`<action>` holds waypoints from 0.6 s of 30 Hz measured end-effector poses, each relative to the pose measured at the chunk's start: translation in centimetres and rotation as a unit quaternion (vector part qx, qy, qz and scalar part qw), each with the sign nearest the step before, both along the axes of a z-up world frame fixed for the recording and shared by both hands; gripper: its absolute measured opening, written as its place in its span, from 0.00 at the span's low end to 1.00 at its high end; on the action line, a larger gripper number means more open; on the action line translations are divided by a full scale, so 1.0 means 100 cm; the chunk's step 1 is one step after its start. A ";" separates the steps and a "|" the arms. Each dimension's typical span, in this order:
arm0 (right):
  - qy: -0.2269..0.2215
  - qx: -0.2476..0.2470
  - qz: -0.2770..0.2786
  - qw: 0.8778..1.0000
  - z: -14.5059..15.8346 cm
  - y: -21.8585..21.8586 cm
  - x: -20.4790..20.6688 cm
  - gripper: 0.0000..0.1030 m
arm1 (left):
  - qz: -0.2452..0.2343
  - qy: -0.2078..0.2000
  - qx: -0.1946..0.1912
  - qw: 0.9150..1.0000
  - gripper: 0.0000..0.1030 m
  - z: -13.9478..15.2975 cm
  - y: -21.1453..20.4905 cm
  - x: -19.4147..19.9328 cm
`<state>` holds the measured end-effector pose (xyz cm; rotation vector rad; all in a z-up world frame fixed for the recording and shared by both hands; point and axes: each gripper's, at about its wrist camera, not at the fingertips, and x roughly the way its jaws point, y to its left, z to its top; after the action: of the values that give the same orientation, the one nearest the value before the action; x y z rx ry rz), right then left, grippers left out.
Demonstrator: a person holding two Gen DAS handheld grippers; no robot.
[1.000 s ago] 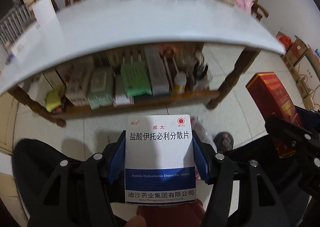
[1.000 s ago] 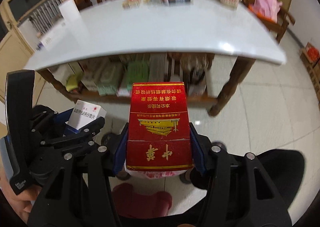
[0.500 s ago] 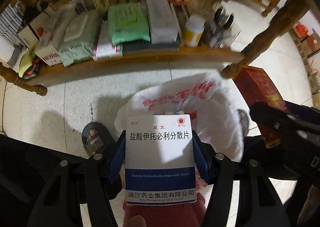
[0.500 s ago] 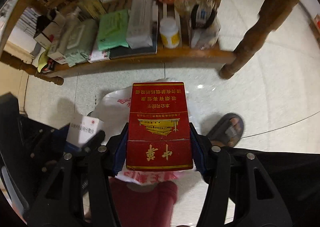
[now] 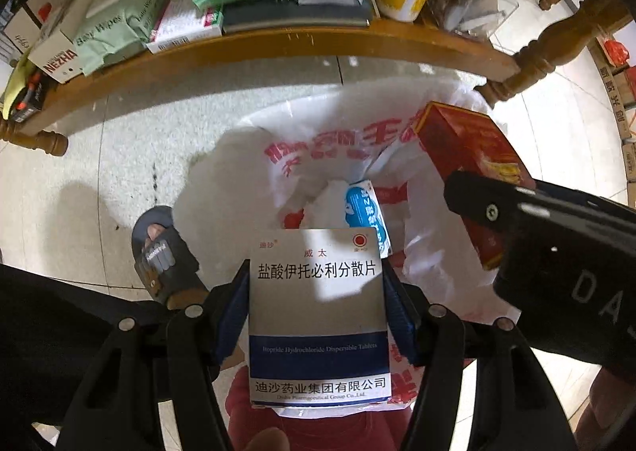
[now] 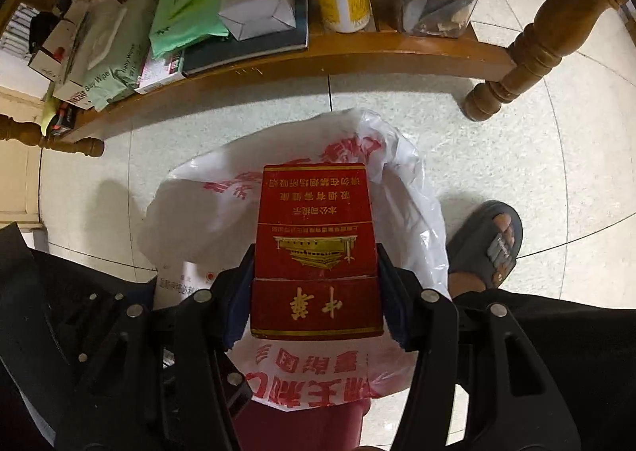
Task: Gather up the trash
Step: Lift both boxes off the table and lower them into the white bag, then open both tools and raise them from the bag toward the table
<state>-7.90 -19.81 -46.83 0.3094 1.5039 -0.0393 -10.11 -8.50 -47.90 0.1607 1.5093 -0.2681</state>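
Our left hand-held gripper (image 5: 318, 316) is clamping a white-and-blue medicine box (image 5: 318, 316) reading "Itopride Hydrochloride Dispersible Tablets", and our right hand-held gripper (image 6: 316, 288) is gripping a red cigarette box (image 6: 316, 252) with gold characters. We are holding both over a white plastic bag (image 6: 206, 212) with red print on the floor (image 6: 497, 157), below a shelf (image 6: 357, 53) showing "Baby Wipes" (image 5: 115, 22) and "NEZHA".

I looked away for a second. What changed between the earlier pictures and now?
Both grippers came down from tabletop height to just above the white bag on the floor and tipped to point down at it. Nothing was let go: the left gripper still clamps the pill box, and the right gripper still clamps the red carton.
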 end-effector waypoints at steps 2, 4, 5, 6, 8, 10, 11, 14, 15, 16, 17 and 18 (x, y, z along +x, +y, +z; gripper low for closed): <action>0.004 0.001 0.000 1.000 -0.003 0.001 0.001 0.53 | -0.004 -0.003 0.003 1.000 0.58 0.001 -0.002 -0.002; 0.005 0.006 0.001 1.000 -0.005 0.003 0.001 0.53 | -0.004 0.000 -0.002 1.000 0.58 0.000 -0.001 -0.003; 0.009 0.008 0.003 1.000 -0.006 0.005 0.002 0.53 | -0.004 0.000 -0.005 1.000 0.60 0.001 -0.001 -0.003; 0.012 0.008 0.004 1.000 -0.007 0.005 0.002 0.61 | -0.002 0.003 -0.009 1.000 0.73 0.000 0.000 -0.002; 0.015 -0.006 -0.004 1.000 -0.009 0.003 0.000 0.92 | 0.008 0.002 -0.014 1.000 0.92 0.002 0.004 0.000; 0.012 -0.010 -0.015 1.000 -0.009 -0.002 0.000 0.93 | 0.011 0.003 -0.013 1.000 0.92 0.002 0.005 0.001; 0.012 -0.005 -0.020 1.000 -0.008 -0.004 0.000 0.93 | 0.012 0.004 -0.014 1.000 0.92 0.002 0.005 0.001; 0.007 0.000 -0.024 1.000 -0.005 -0.006 0.000 0.93 | 0.009 0.000 -0.013 1.000 0.92 0.005 0.004 0.000; 0.007 0.000 -0.024 1.000 -0.004 -0.006 0.000 0.93 | 0.009 -0.001 -0.013 1.000 0.92 0.006 0.004 0.000; 0.007 0.000 -0.024 1.000 -0.004 -0.006 -0.001 0.93 | 0.009 -0.002 -0.014 1.000 0.92 0.006 0.002 0.001; 0.008 0.000 -0.026 1.000 -0.004 -0.005 -0.001 0.93 | 0.010 -0.003 -0.015 1.000 0.92 0.007 0.002 0.000; 0.009 0.002 -0.029 1.000 -0.004 -0.006 -0.002 0.93 | 0.011 -0.004 -0.015 1.000 0.92 0.008 0.002 0.001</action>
<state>-8.11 -20.45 -47.24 0.3558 1.5127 -0.0858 -10.05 -8.26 -47.10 0.1214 1.4973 -0.2726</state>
